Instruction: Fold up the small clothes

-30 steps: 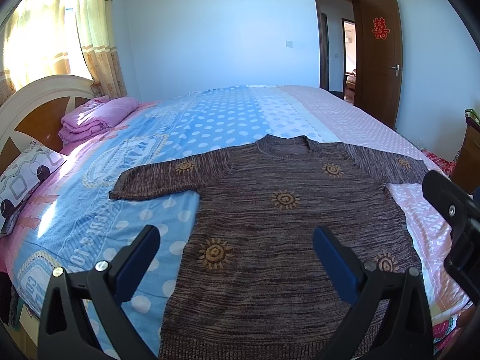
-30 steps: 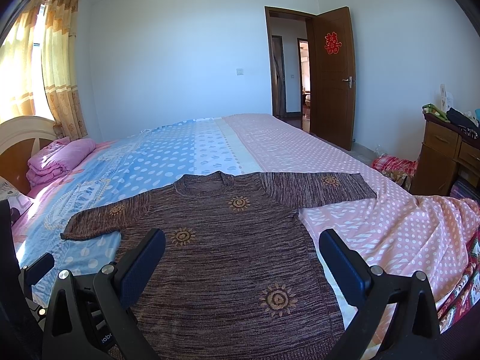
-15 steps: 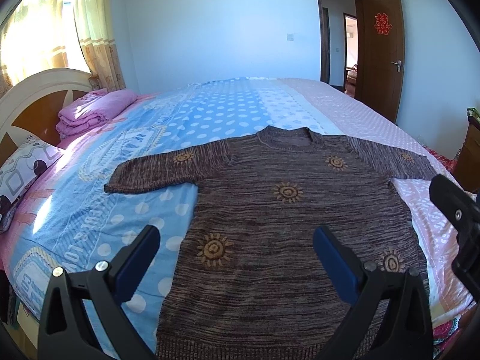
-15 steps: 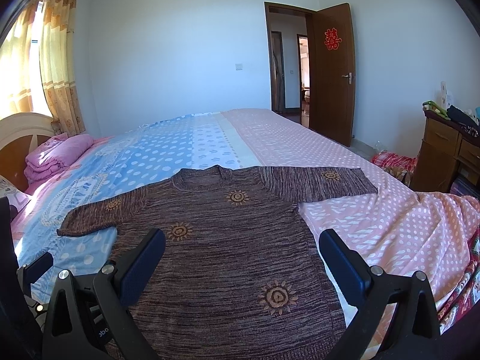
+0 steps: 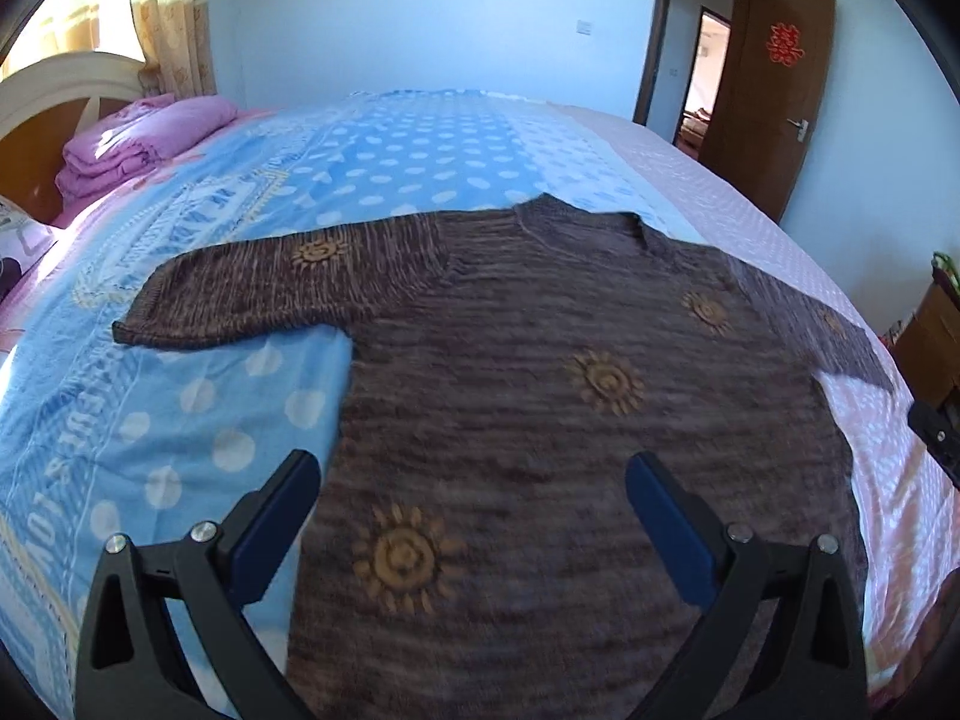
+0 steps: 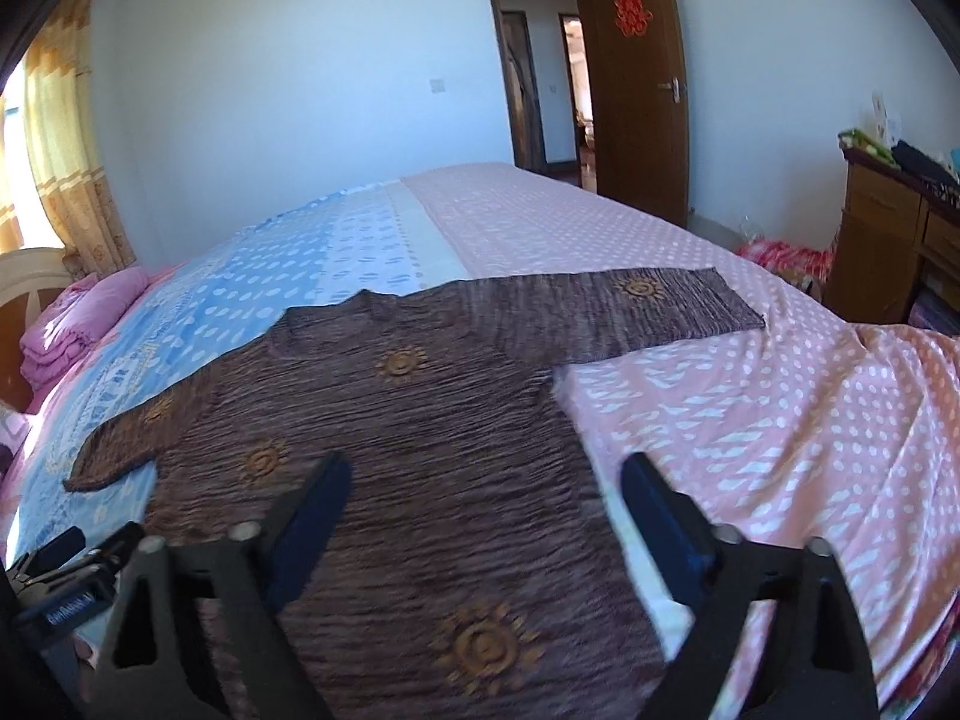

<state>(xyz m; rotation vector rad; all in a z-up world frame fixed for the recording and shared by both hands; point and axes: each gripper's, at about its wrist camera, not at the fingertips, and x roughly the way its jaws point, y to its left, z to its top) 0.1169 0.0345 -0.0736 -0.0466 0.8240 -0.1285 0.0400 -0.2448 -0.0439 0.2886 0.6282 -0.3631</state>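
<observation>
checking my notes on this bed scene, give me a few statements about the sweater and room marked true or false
1. The brown sweater lies spread flat on the bed. True.
2. Both sleeves are folded across the chest. False: both stretch out sideways.
3. The left gripper clamps the hem. False: its fingers stand apart, holding nothing.
4. Folded pink bedding sits near the headboard. True.
5. The door is shut. False: it stands open.

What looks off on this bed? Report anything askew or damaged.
Nothing stands out. The brown sweater lies flat on the bedspread, both sleeves spread; the folded pink blanket sits neatly by the headboard.
</observation>
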